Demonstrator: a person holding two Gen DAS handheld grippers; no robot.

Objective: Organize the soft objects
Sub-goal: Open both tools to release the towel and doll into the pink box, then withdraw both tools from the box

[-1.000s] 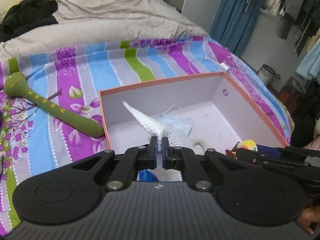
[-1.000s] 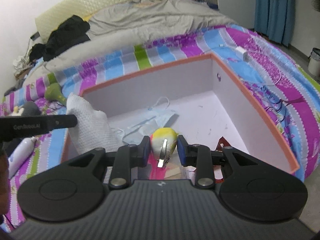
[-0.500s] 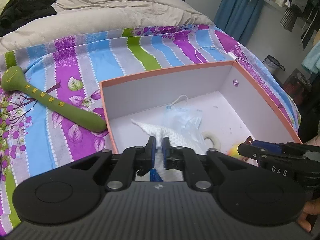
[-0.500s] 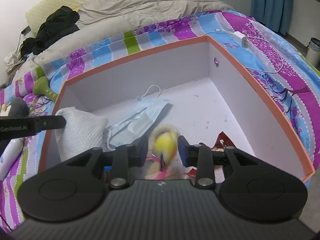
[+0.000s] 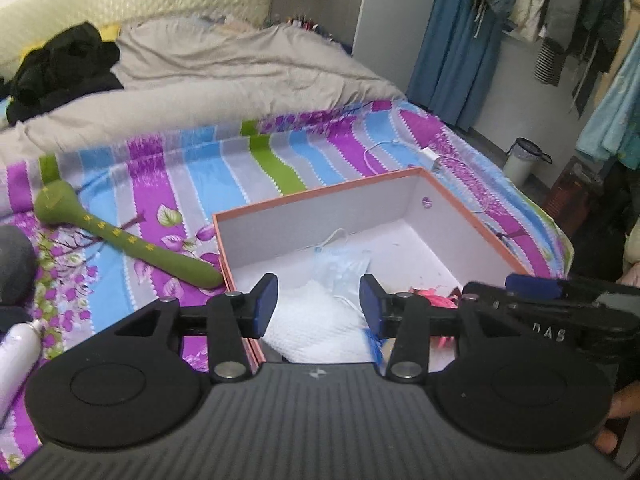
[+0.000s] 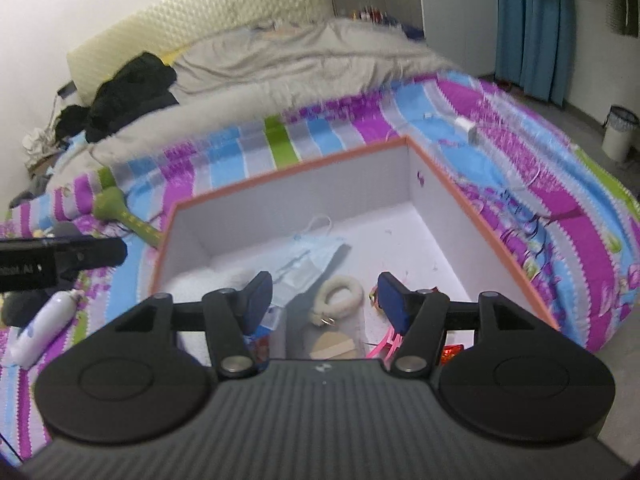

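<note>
An orange-rimmed white box (image 5: 320, 194) (image 6: 300, 168) sits on the striped bedspread. Inside lie a white knitted cloth (image 5: 316, 320) (image 6: 208, 280), a pale blue face mask (image 5: 340, 268) (image 6: 312, 256) and a fluffy cream ring (image 6: 340, 296). My left gripper (image 5: 318, 306) hangs above the cloth, its jaws opening and the pads clear of it. Over the box's near side, my right gripper (image 6: 326, 302) has its jaws opening with nothing pressed between them; it also shows as my right gripper (image 5: 540, 292). The yellow toy is out of sight.
A green plush stick (image 5: 120, 240) (image 6: 120, 212) lies left of the box, with a white bottle (image 5: 16, 352) (image 6: 44, 324) and a grey plush (image 5: 12, 264) nearby. A grey duvet and black clothes cover the far bed. A charger cable (image 6: 464, 124) lies beyond the box.
Both grippers went from shut to open and rose away from the box. The white cloth left the left jaws and the yellow toy left the right jaws, both into the box.
</note>
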